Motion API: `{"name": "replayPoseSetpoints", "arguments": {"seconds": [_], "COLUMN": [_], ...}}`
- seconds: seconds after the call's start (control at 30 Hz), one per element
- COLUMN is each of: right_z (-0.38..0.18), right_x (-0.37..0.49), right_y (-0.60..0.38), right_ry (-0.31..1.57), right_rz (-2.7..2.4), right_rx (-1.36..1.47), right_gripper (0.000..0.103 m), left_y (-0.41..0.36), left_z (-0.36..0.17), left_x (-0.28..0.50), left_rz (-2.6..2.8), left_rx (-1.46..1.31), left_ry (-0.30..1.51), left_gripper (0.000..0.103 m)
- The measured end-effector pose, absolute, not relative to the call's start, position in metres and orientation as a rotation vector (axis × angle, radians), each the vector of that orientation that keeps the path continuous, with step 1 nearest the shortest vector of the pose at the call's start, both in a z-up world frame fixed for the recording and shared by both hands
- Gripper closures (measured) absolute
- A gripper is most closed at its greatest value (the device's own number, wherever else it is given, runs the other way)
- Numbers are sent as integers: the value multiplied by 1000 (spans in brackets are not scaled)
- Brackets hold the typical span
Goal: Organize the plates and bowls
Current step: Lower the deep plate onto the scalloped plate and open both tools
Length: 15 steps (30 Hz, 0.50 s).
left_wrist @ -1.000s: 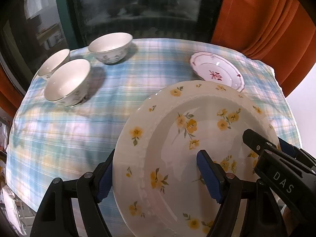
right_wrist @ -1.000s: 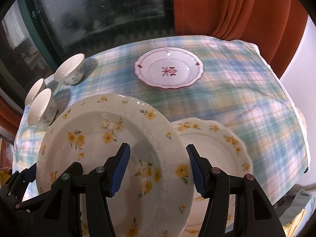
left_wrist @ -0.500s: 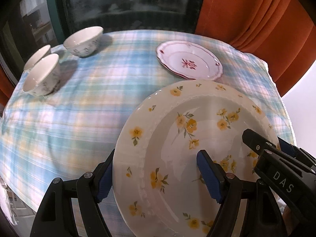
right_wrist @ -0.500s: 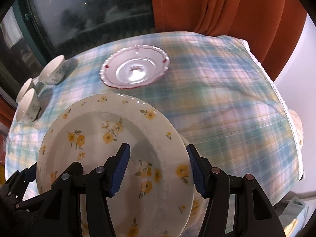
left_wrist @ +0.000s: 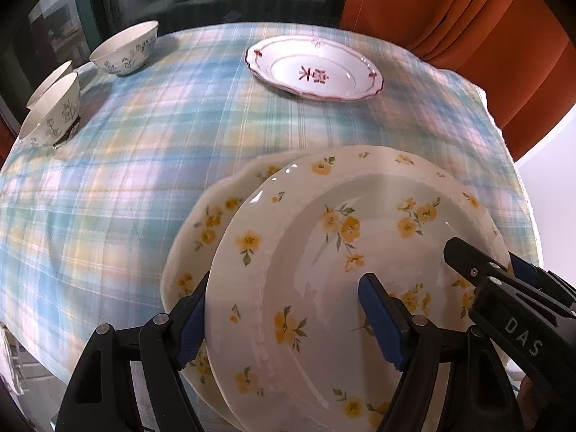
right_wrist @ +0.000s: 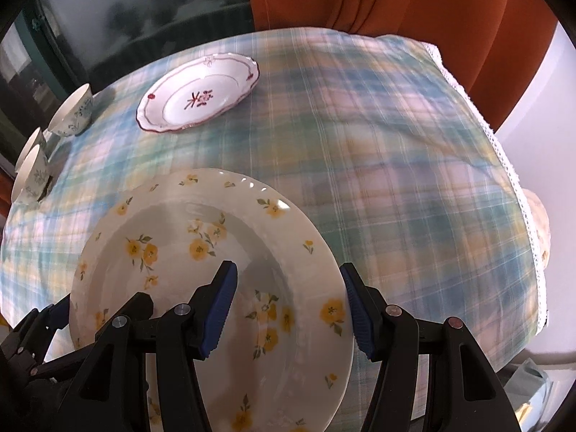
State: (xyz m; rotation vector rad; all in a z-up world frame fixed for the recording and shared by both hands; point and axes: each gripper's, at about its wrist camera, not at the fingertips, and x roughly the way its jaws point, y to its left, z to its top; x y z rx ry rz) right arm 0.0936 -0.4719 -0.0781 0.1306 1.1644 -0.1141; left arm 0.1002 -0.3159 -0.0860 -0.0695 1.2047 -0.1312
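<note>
The left gripper (left_wrist: pixel 288 318) and right gripper (right_wrist: pixel 288 306) each pinch opposite rim edges of the yellow-flowered plate (left_wrist: pixel 360 252), holding it level between them. Directly beneath, offset toward the left gripper, lies a scalloped yellow-flowered plate (left_wrist: pixel 201 230); stacking likely needs a small leftward shift, then lowering

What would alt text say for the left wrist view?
Two grippers, left and right, hold a yellow-flowered plate over a matching plate on a plaid tablecloth; beyond sit a red-trimmed plate and three bowls.
</note>
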Motion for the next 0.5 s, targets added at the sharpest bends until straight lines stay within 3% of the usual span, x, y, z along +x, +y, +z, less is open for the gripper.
{"name": "replayPoseSetpoints", "arguments": {"seconds": [0.5], "right_z": [-94], "right_x": [93], "right_y": [-473], "right_ry": [1192], "right_rz": [-73], "right_rx": [121], "right_gripper": [41], "left_y": [-318], "left_z": [-100], "left_x": [101], "left_rz": [-82], "left_rx": [-81], "left_ry": [1234], "left_gripper": [23]}}
